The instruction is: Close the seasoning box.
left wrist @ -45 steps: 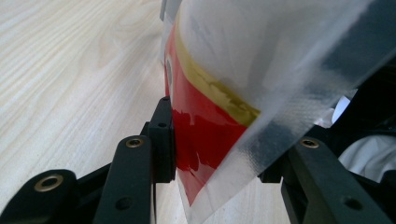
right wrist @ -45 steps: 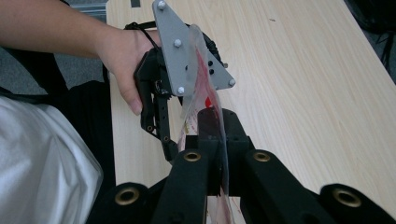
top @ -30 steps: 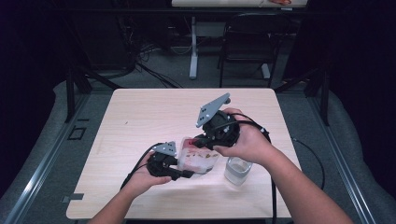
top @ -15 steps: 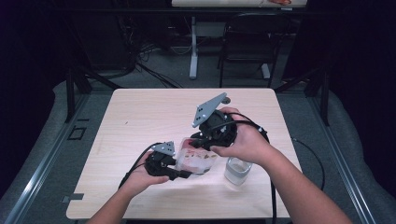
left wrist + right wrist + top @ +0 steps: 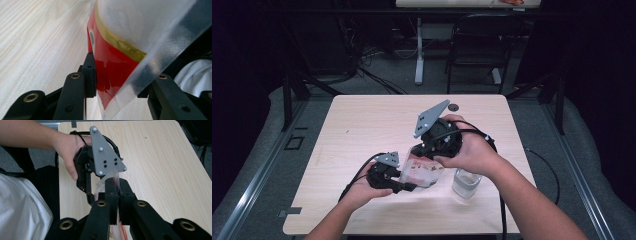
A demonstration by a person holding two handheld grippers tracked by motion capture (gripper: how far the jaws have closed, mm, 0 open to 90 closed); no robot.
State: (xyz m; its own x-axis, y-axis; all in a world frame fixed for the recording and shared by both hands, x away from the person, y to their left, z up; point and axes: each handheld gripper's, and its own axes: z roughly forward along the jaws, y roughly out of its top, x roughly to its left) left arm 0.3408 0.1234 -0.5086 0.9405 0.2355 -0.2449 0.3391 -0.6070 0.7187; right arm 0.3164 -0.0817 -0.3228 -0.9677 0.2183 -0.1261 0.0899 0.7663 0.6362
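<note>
Both of the person's forearms are reaching in from the near edge of the table (image 5: 362, 120), the landmark here. The left hand (image 5: 362, 189) is sitting low over the near part of the table, wrapping around the left gripper (image 5: 408, 186), which is pointing across toward the other hand. Its jaws are standing partly apart, pressing on the sides of a clear bag (image 5: 422, 172). The right hand (image 5: 472, 152) is hovering higher, nearer the table's middle, tilting the right gripper (image 5: 421, 154) downward. Its jaws have just been closing and are now pinching the bag's upper edge between them.
</note>
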